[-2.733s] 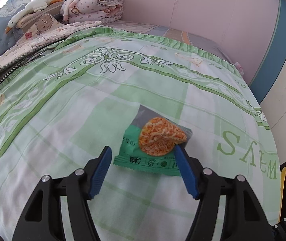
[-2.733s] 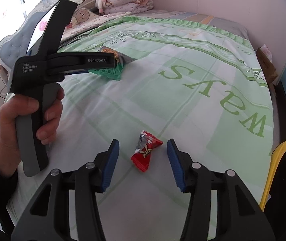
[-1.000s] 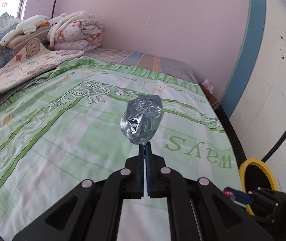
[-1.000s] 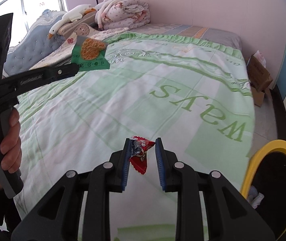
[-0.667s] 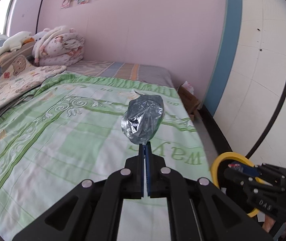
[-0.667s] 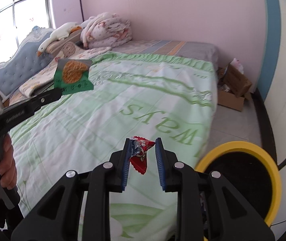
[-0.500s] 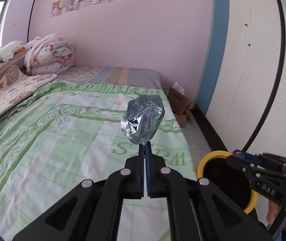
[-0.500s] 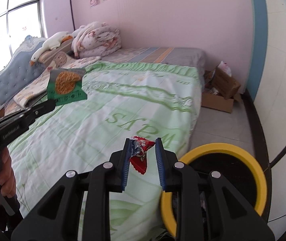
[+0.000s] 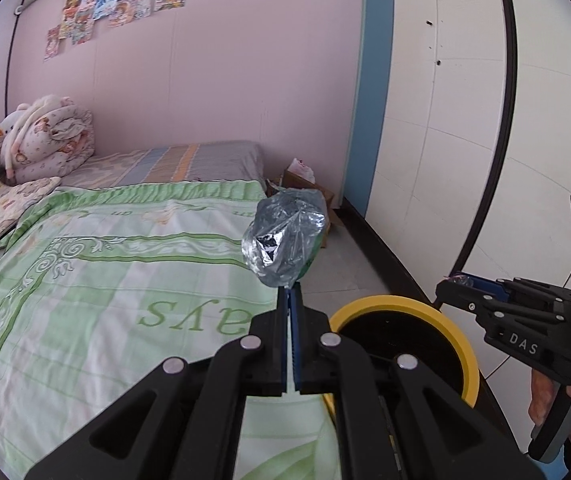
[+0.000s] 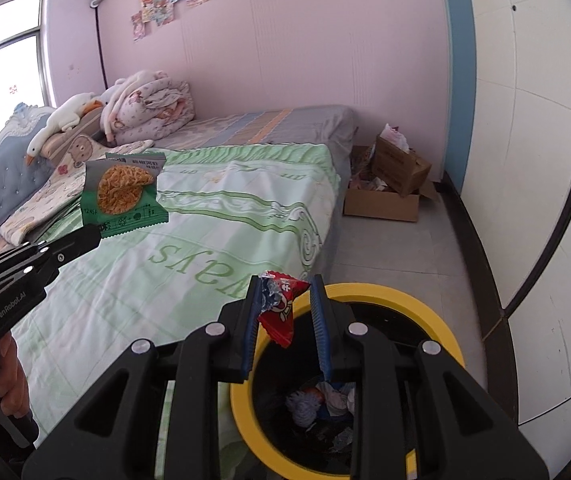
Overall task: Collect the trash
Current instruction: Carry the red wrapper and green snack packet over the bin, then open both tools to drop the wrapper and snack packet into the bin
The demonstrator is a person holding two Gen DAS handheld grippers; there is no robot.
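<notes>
Now, view by view.

Left wrist view
- left gripper [image 9: 290, 300]: jaws pressed together on the bottom edge of the snack packet [image 9: 285, 248], whose silver back faces the camera, standing up above the tips.
- bin [image 9: 369, 304]: yellow rim, black inside, on the floor just right of the bed [image 9: 85, 280], near and a little right of the packet.
- right gripper [image 9: 455, 283]: reaches in from the right, over the far right side of the bin; a hand [image 9: 565, 404] holds its grip. What it carries is too small to tell from here.
- bed: no loose wrapper on the part of the green sheet that shows.

Right wrist view
- right gripper [image 10: 285, 316]: jaws narrowly apart, clamped on the red wrapper [image 10: 279, 310], which hangs between the blue pads.
- bin [image 10: 441, 340]: directly beyond and below the red wrapper; crumpled scraps already lie at its bottom.
- left gripper [image 10: 95, 236]: far left over the bed, holding the snack packet [image 10: 123, 194] upright, its green printed face toward the camera, well apart from the bin.

Progress
- done: both pieces are off the bed and gripped; the red wrapper looks carried to the bin.
- left: release the red wrapper into the bin, bring the snack packet over the rim and let it go too.
- unseen: whether more trash lies elsewhere on the bed or floor cannot be told.
</notes>
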